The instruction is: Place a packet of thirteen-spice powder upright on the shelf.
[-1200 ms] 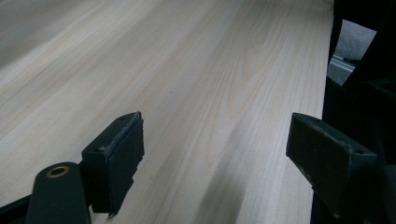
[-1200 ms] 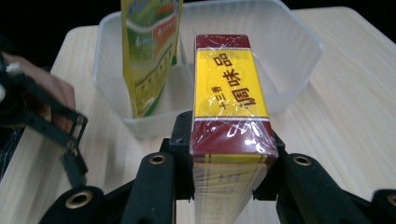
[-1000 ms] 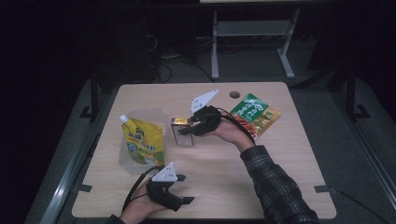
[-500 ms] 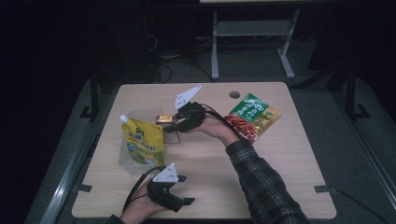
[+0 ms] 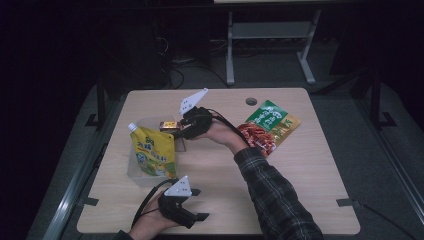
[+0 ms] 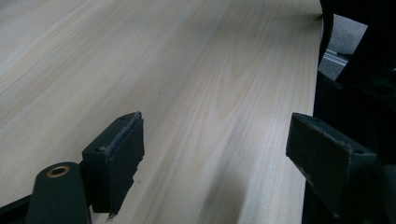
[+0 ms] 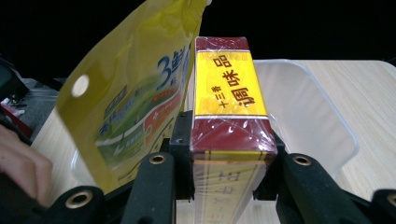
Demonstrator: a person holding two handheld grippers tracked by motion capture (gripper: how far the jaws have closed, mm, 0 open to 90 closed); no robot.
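Red-and-yellow wrapped box [image 7: 229, 112] clamped in right gripper [image 5: 186, 128] jaws above clear plastic tub [image 7: 322, 116]; left gripper [image 5: 192, 219] jaws apart over table [image 6: 196, 70].

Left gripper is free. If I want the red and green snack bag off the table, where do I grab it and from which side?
The red and green snack bag lies flat, with nothing upright to pinch. Probably take its near corner, beside the right forearm, coming low from the person's side so one jaw slides under the thin edge. The open left gripper must cross over.

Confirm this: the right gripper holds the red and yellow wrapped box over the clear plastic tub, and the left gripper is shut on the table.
One detail is wrong: the left gripper is open, its jaws spread over bare wooden table, as the left gripper view shows. The right gripper does hold the red and yellow wrapped box at the clear plastic tub.
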